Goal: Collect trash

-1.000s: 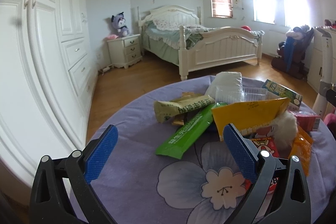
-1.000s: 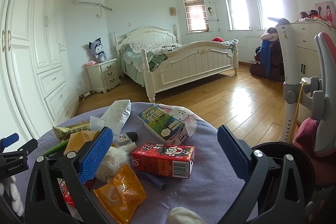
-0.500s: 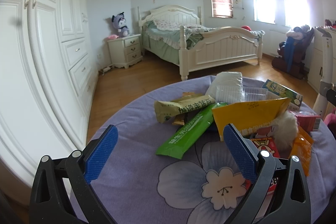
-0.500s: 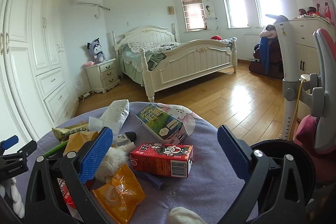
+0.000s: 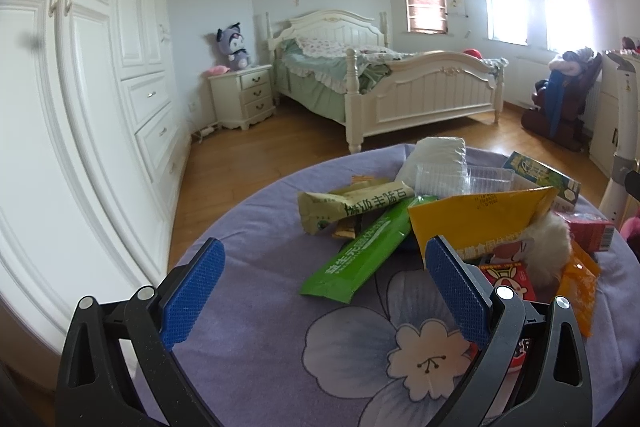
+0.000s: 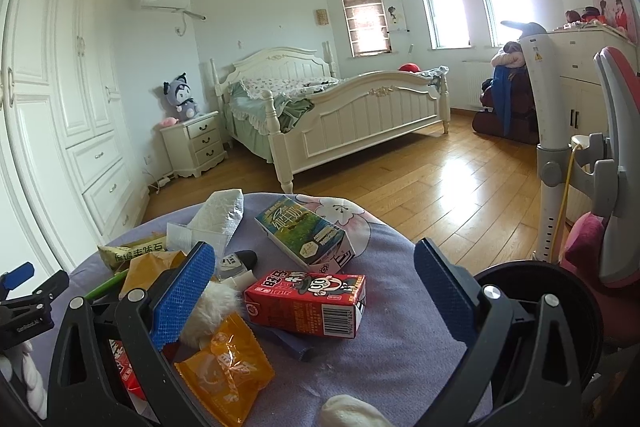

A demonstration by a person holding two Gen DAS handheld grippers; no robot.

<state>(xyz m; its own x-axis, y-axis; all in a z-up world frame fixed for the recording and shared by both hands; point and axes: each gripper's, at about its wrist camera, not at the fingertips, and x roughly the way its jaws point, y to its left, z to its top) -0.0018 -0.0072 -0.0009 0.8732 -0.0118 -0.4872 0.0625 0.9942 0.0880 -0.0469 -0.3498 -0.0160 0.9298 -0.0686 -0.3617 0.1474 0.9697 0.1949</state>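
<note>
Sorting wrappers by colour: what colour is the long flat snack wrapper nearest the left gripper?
Bright green with white lettering, clearest in the left wrist view.

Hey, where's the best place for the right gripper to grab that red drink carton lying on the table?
Grip the red drink carton across its narrow width, mid-length, coming from above. It lies flat on its broad face, long axis left to right, directly between the open right gripper fingers, its top clear of other trash.
</note>
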